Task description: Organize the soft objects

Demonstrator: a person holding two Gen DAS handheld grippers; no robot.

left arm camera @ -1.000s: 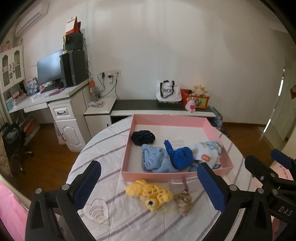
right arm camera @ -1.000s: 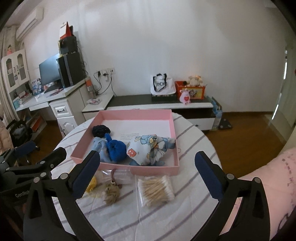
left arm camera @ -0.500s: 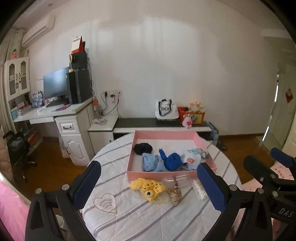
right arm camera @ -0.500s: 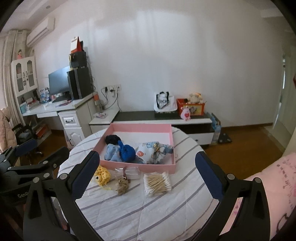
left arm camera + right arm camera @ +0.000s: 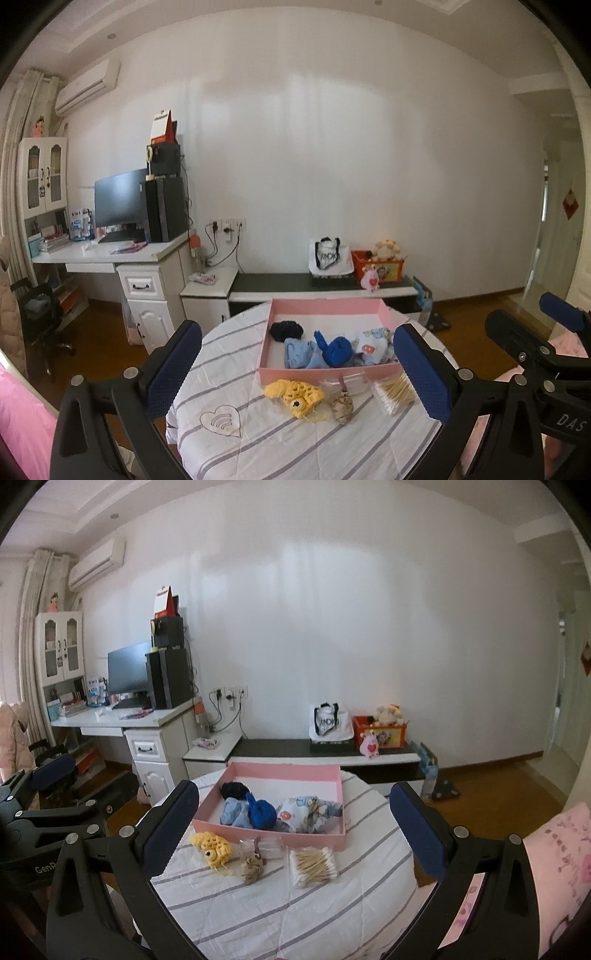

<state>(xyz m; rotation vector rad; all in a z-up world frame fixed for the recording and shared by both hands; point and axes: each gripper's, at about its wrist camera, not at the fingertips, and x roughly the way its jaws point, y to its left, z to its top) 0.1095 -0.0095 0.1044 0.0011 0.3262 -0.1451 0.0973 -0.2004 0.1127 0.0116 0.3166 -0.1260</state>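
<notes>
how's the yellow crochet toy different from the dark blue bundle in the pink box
The yellow crocheted toy lies on the striped tablecloth, outside the shallow pink box; the dark blue fabric bundle sits inside it. The yellow one is open, lacy knit with an eye and lies flat; the blue one is plain cloth balled up with a tail poking upward. Both are small and soft, and neither is held.

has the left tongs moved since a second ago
Yes: the left tongs pulled back and up from the pink tray, which now looks smaller and farther.
</notes>
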